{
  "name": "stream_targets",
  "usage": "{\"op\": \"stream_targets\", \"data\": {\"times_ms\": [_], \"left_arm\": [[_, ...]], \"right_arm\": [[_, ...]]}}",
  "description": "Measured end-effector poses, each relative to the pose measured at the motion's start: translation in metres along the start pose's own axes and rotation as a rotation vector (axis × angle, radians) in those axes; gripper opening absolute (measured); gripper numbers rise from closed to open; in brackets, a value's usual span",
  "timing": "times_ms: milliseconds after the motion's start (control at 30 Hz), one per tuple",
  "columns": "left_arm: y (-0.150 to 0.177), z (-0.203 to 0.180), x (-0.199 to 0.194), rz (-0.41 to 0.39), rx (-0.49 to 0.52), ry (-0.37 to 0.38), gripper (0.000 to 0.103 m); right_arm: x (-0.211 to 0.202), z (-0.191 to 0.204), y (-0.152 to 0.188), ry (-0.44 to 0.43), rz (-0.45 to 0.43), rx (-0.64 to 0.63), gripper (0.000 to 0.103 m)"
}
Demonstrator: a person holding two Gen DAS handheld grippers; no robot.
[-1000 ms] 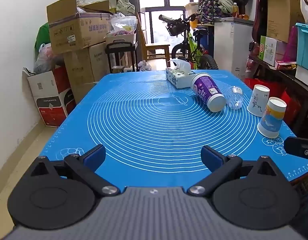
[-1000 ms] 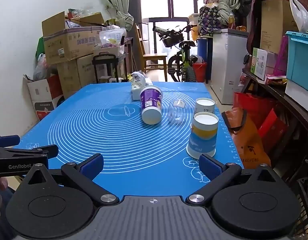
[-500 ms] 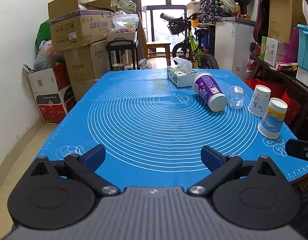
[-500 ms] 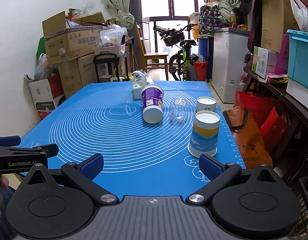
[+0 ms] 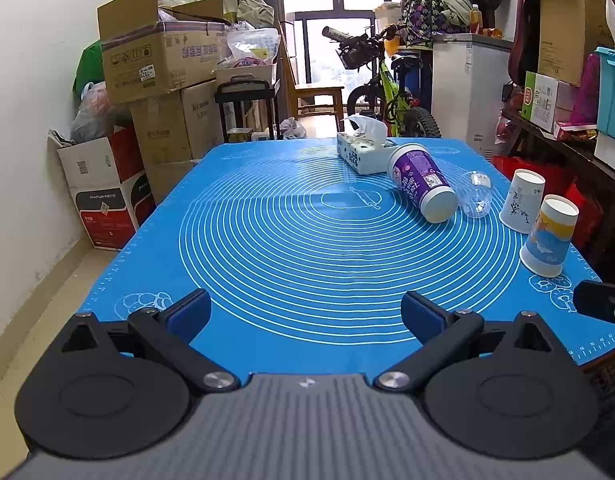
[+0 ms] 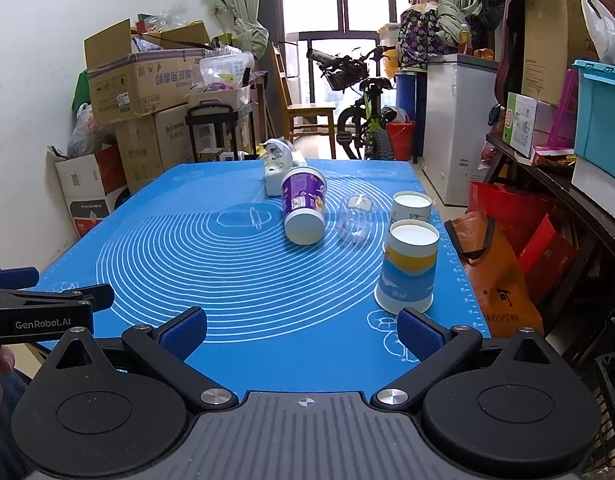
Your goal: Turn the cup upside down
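Note:
Two paper cups stand upside down at the right edge of the blue mat (image 5: 307,248): a blue-and-yellow cup (image 5: 549,236) (image 6: 407,266) nearer me and a white cup (image 5: 522,201) (image 6: 410,207) behind it. A purple cup (image 5: 421,182) (image 6: 302,208) lies on its side, bottom toward me. A clear plastic cup (image 5: 476,196) (image 6: 355,220) lies beside it. My left gripper (image 5: 306,312) is open and empty over the mat's near edge. My right gripper (image 6: 302,332) is open and empty, just in front of the blue-and-yellow cup.
A tissue box (image 5: 361,150) sits at the far end of the mat. Cardboard boxes (image 5: 155,60) stack along the left wall. A bicycle (image 5: 383,84) and a white freezer (image 5: 467,92) stand behind the table. Shelves with boxes and bags (image 6: 547,128) line the right side.
Both grippers have drifted slightly; the right one is a little nearer the blue-and-yellow cup. No object on the mat has moved.

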State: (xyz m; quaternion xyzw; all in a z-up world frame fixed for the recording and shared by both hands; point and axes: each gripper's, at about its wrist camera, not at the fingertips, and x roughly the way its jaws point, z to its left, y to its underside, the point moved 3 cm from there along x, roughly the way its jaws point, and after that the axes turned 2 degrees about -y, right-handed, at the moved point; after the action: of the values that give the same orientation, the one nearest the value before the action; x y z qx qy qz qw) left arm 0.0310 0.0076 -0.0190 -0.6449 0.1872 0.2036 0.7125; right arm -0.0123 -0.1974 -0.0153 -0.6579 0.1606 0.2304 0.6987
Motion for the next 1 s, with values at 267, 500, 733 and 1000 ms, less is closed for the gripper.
{"op": "stream_targets", "data": {"times_ms": [267,500,733,1000], "left_arm": [[0.0001,0.0016,0.0009,0.003,0.008,0.005,0.100],[-0.0004,0.0016,0.0011,0.003,0.007,0.006,0.100],[-0.0004,0.0014,0.0011,0.003,0.007,0.005,0.100],[-0.0005,0.0027,0.0018,0.003,0.010,0.003,0.100]], "right_arm": [[0.0026,0.0006,-0.0007,0.003,0.003,-0.002,0.101],[0.0024,0.0010,-0.0010,0.002,0.003,-0.002,0.101],[0.0026,0.0002,-0.0011,0.003,0.004,-0.002,0.101],[0.0026,0.0005,-0.0013,0.004,0.005,-0.003,0.101]]}}
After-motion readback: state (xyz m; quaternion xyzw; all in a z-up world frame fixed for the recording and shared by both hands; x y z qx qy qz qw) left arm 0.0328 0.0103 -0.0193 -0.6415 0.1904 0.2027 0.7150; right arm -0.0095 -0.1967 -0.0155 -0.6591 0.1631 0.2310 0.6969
